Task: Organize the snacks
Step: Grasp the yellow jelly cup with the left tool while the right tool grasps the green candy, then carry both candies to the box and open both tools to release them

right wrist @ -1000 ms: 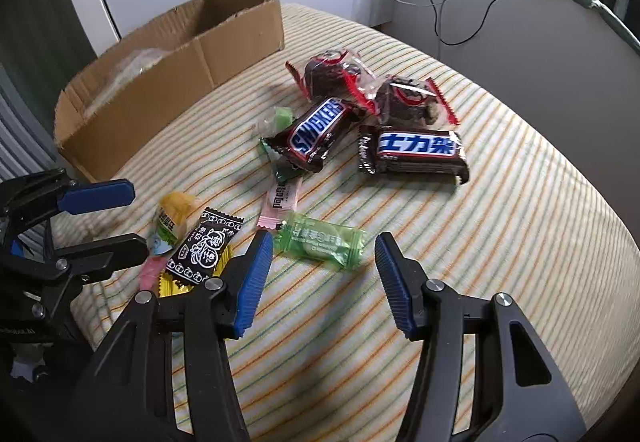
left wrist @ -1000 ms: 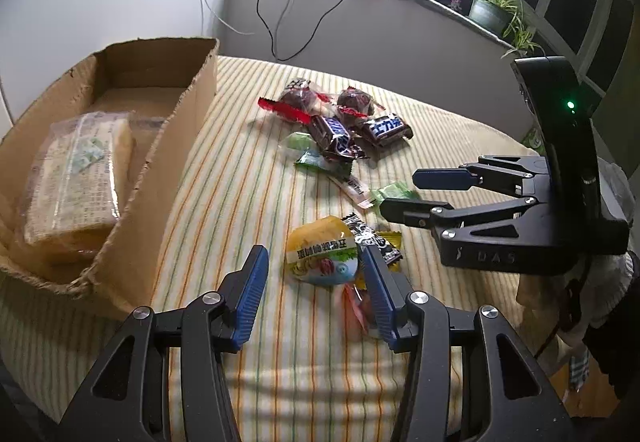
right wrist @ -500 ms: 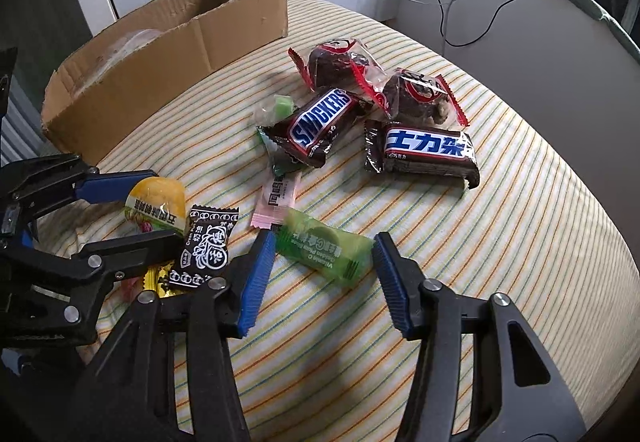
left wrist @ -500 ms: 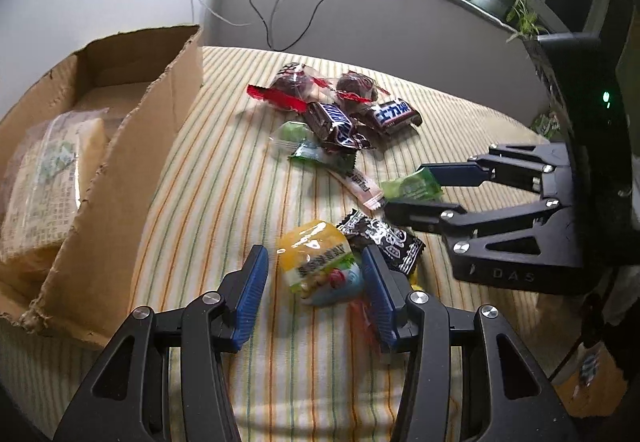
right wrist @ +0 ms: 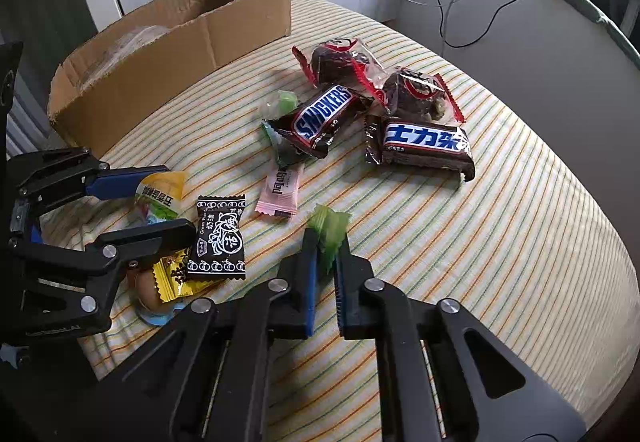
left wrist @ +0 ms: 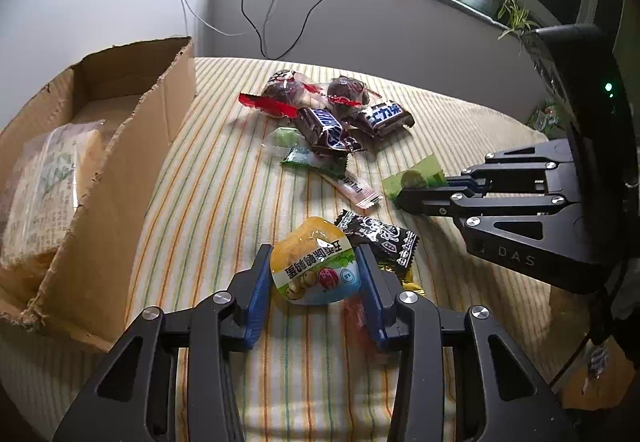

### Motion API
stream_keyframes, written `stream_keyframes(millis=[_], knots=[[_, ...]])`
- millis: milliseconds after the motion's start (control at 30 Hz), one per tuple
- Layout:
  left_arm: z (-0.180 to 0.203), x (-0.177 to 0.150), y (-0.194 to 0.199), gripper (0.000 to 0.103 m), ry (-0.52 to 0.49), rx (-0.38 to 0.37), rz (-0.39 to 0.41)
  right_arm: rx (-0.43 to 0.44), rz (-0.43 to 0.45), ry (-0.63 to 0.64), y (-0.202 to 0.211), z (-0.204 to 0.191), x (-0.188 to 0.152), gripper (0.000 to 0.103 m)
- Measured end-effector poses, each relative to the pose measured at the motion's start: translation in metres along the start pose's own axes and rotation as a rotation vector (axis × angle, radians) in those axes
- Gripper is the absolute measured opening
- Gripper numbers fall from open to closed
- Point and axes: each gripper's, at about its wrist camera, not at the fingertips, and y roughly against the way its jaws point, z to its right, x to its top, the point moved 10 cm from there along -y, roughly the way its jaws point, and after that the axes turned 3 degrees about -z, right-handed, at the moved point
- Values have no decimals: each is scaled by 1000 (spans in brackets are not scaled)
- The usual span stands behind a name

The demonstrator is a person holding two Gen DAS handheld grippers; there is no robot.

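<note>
Left wrist view: left gripper (left wrist: 314,274) is closing around the yellow jelly cup (left wrist: 314,269) on the striped cloth (left wrist: 224,201), pads seemingly touching. Right gripper (right wrist: 327,248) pinches the green candy (right wrist: 329,226) (wrapper crumpled). Lift both straight up, then carry them to the cardboard box (left wrist: 120,169).

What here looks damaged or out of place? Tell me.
The cardboard box has a torn, ragged top edge along its near wall and corner. The green candy wrapper is crumpled, pinched in the shut right gripper. The remaining snacks lie in a loose jumble on the striped cloth, some overlapping. Nothing looks spilled.
</note>
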Motion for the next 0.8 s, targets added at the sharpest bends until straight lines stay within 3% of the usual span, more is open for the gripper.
stream_keyframes(millis=[400, 800], knots=[[-5, 15, 27, 39, 28, -17, 69, 16, 47, -34, 24, 2, 7, 5], [-47, 33, 64, 39, 80, 40, 155, 56, 134, 12, 47, -28, 58, 5]])
